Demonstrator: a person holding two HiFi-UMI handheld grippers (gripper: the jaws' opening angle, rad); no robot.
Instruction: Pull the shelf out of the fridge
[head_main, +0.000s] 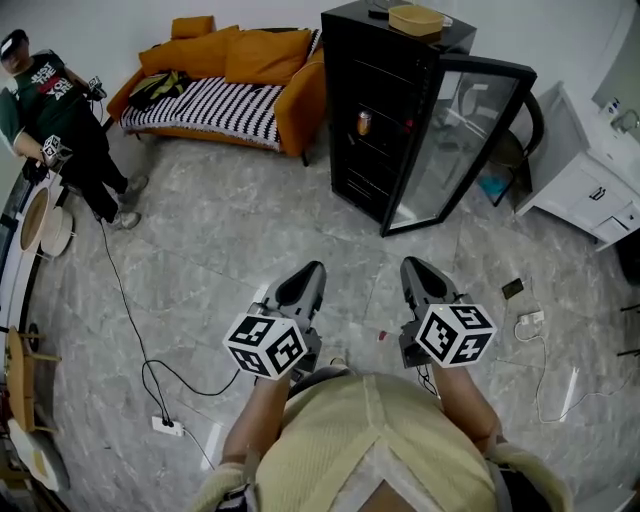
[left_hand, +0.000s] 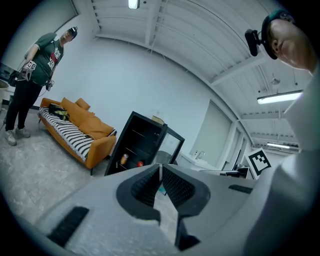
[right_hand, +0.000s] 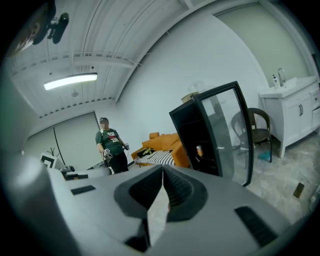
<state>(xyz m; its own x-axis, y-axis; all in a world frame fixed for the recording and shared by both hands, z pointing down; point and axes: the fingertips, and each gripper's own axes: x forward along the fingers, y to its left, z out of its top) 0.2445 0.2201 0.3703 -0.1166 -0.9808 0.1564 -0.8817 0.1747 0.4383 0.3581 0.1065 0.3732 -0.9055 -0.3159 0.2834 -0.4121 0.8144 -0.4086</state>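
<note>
So the black fridge (head_main: 372, 90) sits at about 12 o'clock from the person, well apart from them, with its glass door (head_main: 462, 140) swung open toward 1 o'clock. The way in is clear, and the orange sofa (head_main: 240, 75) over at 11 o'clock isn't in the path.

The shelf (head_main: 386, 142) is inside, in the dark cabinet. The one easiest to make out has a drink can (head_main: 364, 122) standing on it, roughly mid-height.

The left gripper (head_main: 312, 268) and right gripper (head_main: 412, 264) are both out in front of the chest, side by side. Each has its jaws pressed together with nothing between them.

The step in hand looks like the approach, so the person probably wants to walk in square to the opening rather than from the door side. They'd then spread the jaws before reaching the shelf's front edge, take it with both grippers spaced apart, and pull level so that can doesn't tip.
</note>
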